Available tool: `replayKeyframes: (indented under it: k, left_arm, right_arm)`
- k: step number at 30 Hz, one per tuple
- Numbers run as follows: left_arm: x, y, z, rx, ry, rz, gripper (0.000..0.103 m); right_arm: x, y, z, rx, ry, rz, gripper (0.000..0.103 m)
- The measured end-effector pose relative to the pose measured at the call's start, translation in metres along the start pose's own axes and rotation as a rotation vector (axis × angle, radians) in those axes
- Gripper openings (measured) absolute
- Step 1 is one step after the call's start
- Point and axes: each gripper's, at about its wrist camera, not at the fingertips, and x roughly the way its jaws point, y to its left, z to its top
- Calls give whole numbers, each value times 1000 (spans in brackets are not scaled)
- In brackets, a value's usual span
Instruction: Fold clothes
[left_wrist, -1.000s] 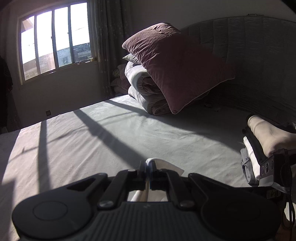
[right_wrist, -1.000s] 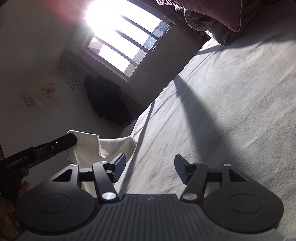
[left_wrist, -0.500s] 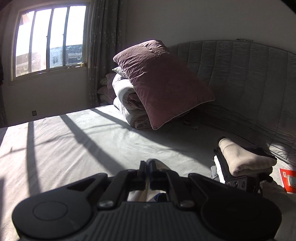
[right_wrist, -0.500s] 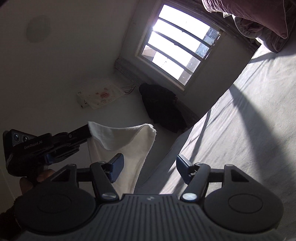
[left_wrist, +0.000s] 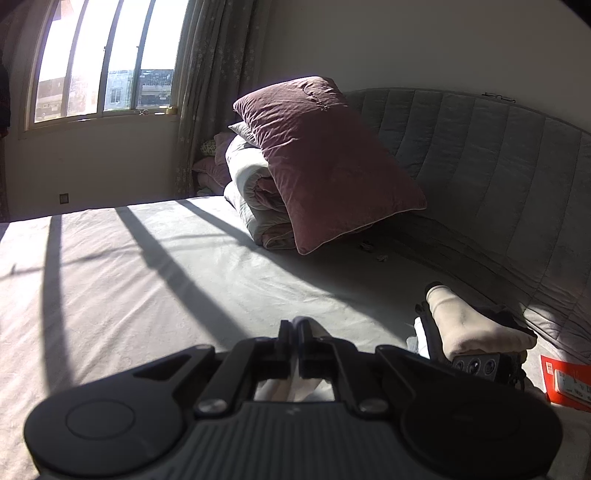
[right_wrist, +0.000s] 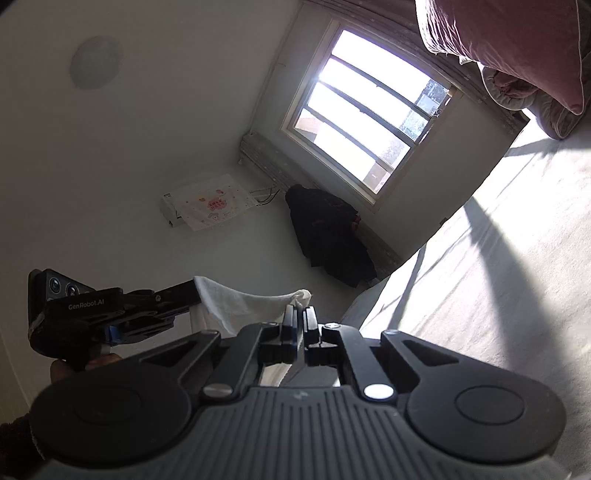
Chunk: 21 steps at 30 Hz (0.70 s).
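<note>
White cloth (right_wrist: 240, 302) hangs in the air off the near edge of the bed (right_wrist: 480, 288), held up between our two grippers. Going left to right from that cloth as we see it in the right wrist view: our left gripper (right_wrist: 190, 291) pinches its left top corner, fingers closed on the fabric; the top hem sags slightly across the short gap; then our right gripper (right_wrist: 300, 326) has its fingers clamped on the other top corner, a small tuft poking out above them. The rest of the cloth drops below both grippers, out of sight behind the right gripper's body.

The relation that matters: the cloth's held edge runs roughly from one gripper to the other, close to level, and the bed lies to the right of the cloth, beyond the right gripper. So the right gripper is the nearer one to the mattress. We judge that any laying-down or folding calls for carrying the hem toward the bed with both corners kept apart enough to hold the edge taut. Whether this piece is being spread out or is already part-folded, we cannot tell.

In the left wrist view, the left gripper (left_wrist: 294, 330) shows white fabric between its shut fingers, and right of it a stack of folded clothes (left_wrist: 465, 328) rests on the bed near the headboard (left_wrist: 498, 177).

Readable writing: "GenRobot.AI" on the left gripper's side. A red packet (left_wrist: 567, 380) lies right of the stack; its print is too small to read.
</note>
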Motion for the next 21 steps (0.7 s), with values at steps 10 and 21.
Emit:
replayKeyframes:
  k: [10,21]
  left_arm:
    - [63,-2,-6,8,51,15,3]
    - [167,-26,-59,-10,202,1,3]
  right_arm:
    - [-34,36,24,-184,47,-276,4]
    - [-40,14,3,-336,262,-638,4]
